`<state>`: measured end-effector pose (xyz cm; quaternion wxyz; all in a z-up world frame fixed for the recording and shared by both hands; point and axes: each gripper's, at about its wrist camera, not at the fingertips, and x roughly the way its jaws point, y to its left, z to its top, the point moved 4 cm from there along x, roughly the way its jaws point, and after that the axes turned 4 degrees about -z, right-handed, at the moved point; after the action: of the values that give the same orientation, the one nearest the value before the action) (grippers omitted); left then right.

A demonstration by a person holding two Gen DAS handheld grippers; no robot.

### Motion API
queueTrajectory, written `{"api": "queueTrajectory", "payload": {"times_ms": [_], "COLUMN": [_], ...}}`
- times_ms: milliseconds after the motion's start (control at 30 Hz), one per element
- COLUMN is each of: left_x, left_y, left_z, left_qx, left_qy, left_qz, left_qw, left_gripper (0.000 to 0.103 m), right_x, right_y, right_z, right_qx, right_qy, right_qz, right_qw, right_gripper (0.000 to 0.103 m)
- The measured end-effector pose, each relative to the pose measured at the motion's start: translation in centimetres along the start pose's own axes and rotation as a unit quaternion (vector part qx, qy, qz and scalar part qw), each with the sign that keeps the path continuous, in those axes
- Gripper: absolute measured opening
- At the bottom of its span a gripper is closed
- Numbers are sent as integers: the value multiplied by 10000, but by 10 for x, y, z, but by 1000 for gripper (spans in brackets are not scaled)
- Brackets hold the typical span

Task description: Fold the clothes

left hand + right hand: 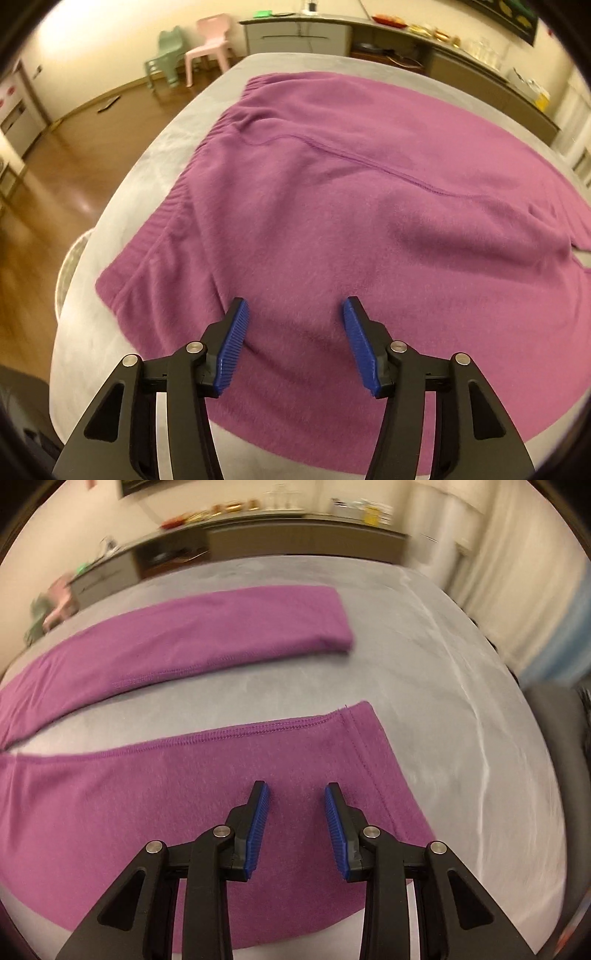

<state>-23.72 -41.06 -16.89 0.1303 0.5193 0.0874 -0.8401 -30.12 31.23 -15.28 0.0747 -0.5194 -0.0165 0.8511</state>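
A pair of purple fleece trousers [351,206] lies flat on a grey table [177,136]. The left wrist view shows the waist end, with the ribbed waistband [207,147] toward the left. My left gripper [295,314] is open and empty, above the fabric near the near edge. The right wrist view shows the two legs spread apart: the far leg [207,638] and the near leg [184,775], whose hem [369,760] is to the right. My right gripper [297,794] is open and empty, just above the near leg close to its hem.
A pink chair [210,40] and a green chair [166,55] stand on the wooden floor [66,177] beyond the table's left side. A long counter [424,44] with clutter runs behind the table. A dark seat [554,731] is at the right of the table.
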Motion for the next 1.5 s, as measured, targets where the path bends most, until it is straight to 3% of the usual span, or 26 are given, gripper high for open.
{"api": "queueTrajectory", "payload": {"times_ms": [133, 200, 333, 400, 433, 500, 567, 700, 833, 900, 1000, 1033, 1133, 1200, 1233, 1333, 1500], "left_x": [-7, -14, -34, -31, -21, -3, -2, -7, -25, -31, -31, -30, -26, -26, -26, -13, 16], "left_y": [0, 0, -37, -63, -66, -72, -69, -63, -73, -81, -104, -112, -153, -184, -199, -253, -327], "left_z": [-10, -11, -1, 3, 2, -1, 2, 4, 20, 32, 43, 47, 72, 92, 102, 135, 167], "left_qx": [-113, -338, -204, 127, 153, 193, 101, -295, -610, -790, -1147, -1209, -1121, -972, -897, -687, -658], "left_qy": [-62, -140, -612, -605, -447, -152, -65, -15, -176, -151, 196, 312, 526, 583, 615, 780, 1105], "left_qz": [154, 116, -413, -467, -313, -20, -29, -524, -1203, -1655, -2423, -2585, -2908, -3059, -3144, -3489, -3455], "left_qw": [9998, 9993, 9971, 9970, 9984, 9997, 9999, 9982, 9907, 9829, 9632, 9579, 9487, 9453, 9430, 9314, 9296], "left_gripper": [57, 52, 52, 52, 53, 56, 55, 54, 55, 59, 65, 65, 65, 65, 65, 67, 67], "right_x": [-4, -9, -18, -9, -3, 8, 5, -22, -3, 18, 53, 62, 95, 104, 103, 57, -43], "right_y": [-28, -43, -73, -63, -54, -42, -40, -43, -46, -50, -49, -46, -42, -35, -31, -24, -15], "right_z": [2, 2, 1, 2, 2, 0, 3, 35, 90, 120, 154, 161, 178, 180, 179, 166, 103], "right_qx": [327, 594, 1127, 834, 606, 112, 19, 444, 549, 586, 566, 502, 279, -4, -164, -434, -959], "right_qy": [17, -74, -255, -176, -98, 57, 108, -359, -470, -374, -235, -207, -120, -121, -186, -868, -1761], "right_qz": [308, 421, 644, 636, 571, 120, -133, 446, 494, 364, 277, 263, 223, 187, 147, 358, 892], "right_qw": [9990, 9973, 9912, 9943, 9965, 9998, 9999, 9974, 9962, 9969, 9977, 9982, 9993, 9998, 9996, 9946, 9756], "right_gripper": [34, 34, 34, 34, 34, 33, 33, 41, 46, 46, 48, 53, 54, 36, 13, 7, 7]}}
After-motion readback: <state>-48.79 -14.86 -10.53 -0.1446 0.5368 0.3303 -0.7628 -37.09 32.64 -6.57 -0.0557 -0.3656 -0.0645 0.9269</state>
